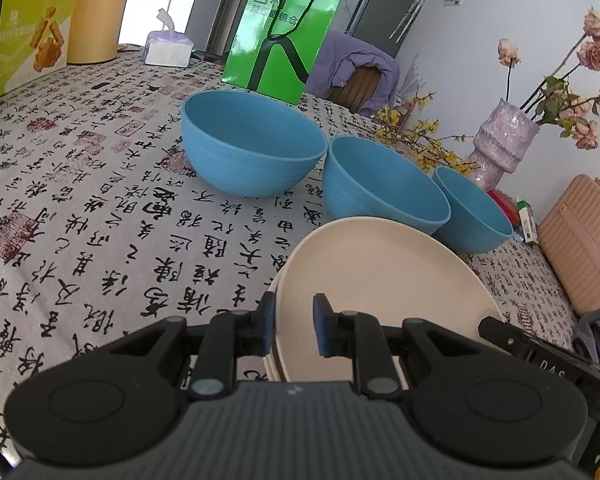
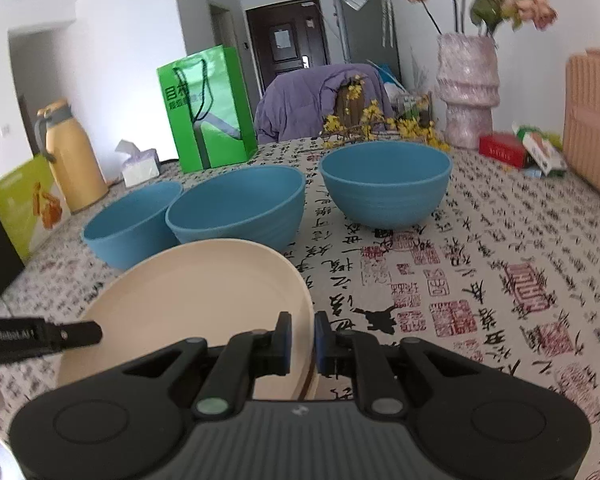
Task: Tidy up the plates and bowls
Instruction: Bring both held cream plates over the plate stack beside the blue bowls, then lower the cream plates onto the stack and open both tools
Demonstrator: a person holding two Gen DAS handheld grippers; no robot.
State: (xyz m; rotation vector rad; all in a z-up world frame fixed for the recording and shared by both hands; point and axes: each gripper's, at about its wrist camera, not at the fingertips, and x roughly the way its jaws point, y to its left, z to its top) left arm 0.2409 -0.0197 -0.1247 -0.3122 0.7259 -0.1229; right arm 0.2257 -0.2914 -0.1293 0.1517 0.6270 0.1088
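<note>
On the near part of the patterned tablecloth (image 1: pixel 100 208), the left gripper (image 1: pixel 294 326) is almost closed, its pads clamping the left rim of the cream plates (image 1: pixel 380 276), a small stack. The right gripper (image 2: pixel 302 340) is nearly closed too and pinches the right rim. Three blue bowls (image 1: pixel 252 140) stand just behind, the nearest beside the plates' far edge.

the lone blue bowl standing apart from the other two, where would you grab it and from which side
Pinch the rim of the blue bowl, one finger inside, one outside, coming from above on its near side. It stands upright and open, its rounded wall too wide to span; bare tablecloth lies in front.
</note>
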